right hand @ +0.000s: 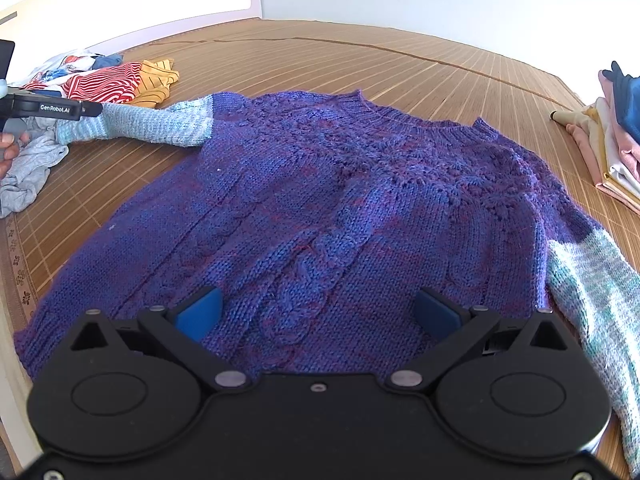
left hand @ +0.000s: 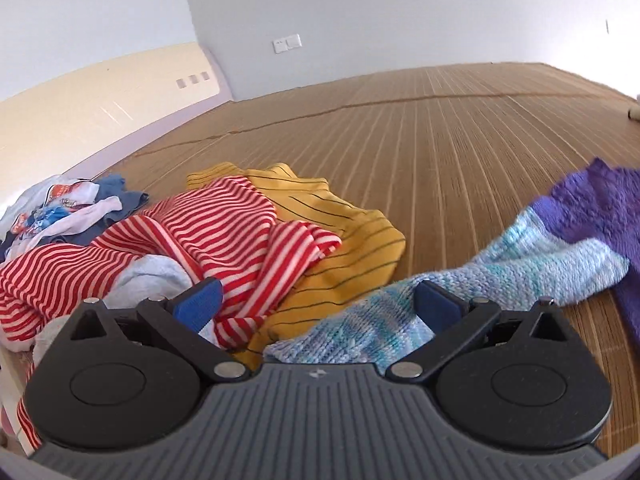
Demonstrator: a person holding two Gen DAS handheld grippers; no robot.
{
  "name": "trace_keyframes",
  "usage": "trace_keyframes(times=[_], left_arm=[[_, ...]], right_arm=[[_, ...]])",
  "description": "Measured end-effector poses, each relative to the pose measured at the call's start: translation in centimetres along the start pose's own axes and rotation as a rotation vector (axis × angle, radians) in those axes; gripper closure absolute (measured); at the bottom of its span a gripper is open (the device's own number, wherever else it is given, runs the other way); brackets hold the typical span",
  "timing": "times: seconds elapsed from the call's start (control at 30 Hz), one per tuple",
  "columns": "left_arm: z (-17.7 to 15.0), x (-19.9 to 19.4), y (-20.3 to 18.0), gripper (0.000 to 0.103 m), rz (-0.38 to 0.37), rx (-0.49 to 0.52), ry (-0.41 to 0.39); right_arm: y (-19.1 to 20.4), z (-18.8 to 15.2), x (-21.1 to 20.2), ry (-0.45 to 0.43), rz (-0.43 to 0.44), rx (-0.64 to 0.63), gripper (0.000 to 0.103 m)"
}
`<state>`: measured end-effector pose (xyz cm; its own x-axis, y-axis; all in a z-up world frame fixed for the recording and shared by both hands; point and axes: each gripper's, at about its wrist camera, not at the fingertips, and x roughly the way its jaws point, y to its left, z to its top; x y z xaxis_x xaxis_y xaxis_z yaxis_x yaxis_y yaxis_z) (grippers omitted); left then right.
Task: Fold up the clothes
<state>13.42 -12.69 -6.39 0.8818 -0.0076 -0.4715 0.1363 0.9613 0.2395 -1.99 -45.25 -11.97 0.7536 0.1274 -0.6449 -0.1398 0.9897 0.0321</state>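
Purple knit sweater [right hand: 320, 208] lies spread flat, front up, on the bamboo mat [right hand: 360, 60], neckline toward the far wall, hem toward the right gripper. Likely laid out this way so sleeves can be folded in over the body first.

2 pale blue sleeves: left-hand sleeve [right hand: 156, 126] stretches out sideways toward the unfolded pile; the other sleeve [right hand: 596, 292] trails down along the body's right edge.

Left gripper [left hand: 318, 306]: fingers spread wide, nothing clamped. The blue sleeve [left hand: 460, 288] runs across the gap and past the right-hand pad [left hand: 434, 308]; whether that pad touches the knit I cannot tell. From the right wrist view, this gripper [right hand: 60, 109] sits low at the sleeve's cuff end, held roughly level, a hand [right hand: 10, 152] partly visible behind it. Judged: positioned to pinch the cuff and carry the sleeve across the chest.

Right gripper [right hand: 318, 314]: fingers apart, empty, hovering over the lower middle of the sweater, pointing along the cable pattern toward the collar. Possibly waiting, or ready to pin the body.

Unfolded pile sits just beside left gripper: red striped garment [left hand: 168, 248], yellow striped garment [left hand: 344, 232], grey cloth [right hand: 28, 168]. Stack of folded clothes [right hand: 612, 152] at the mat's far right edge, well apart from the pile.
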Motion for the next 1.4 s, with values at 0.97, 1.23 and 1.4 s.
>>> trace_keyframes(times=[0.97,1.23,1.4], left_arm=[[-1.6,-2.0,0.1,0.000,-0.075,0.135,0.116],[-1.2,-2.0,-0.1,0.000,-0.342,-0.086,0.131],[-2.2,-0.8,-0.4,0.000,-0.266,-0.040,0.190]], right_arm=[[0.0,-0.1,-0.1,-0.004,-0.003,-0.013,0.000],[0.1,-0.2,-0.1,-0.008,-0.004,-0.013,0.000],[0.1,-0.2,-0.1,-0.008,-0.005,-0.015,0.000]])
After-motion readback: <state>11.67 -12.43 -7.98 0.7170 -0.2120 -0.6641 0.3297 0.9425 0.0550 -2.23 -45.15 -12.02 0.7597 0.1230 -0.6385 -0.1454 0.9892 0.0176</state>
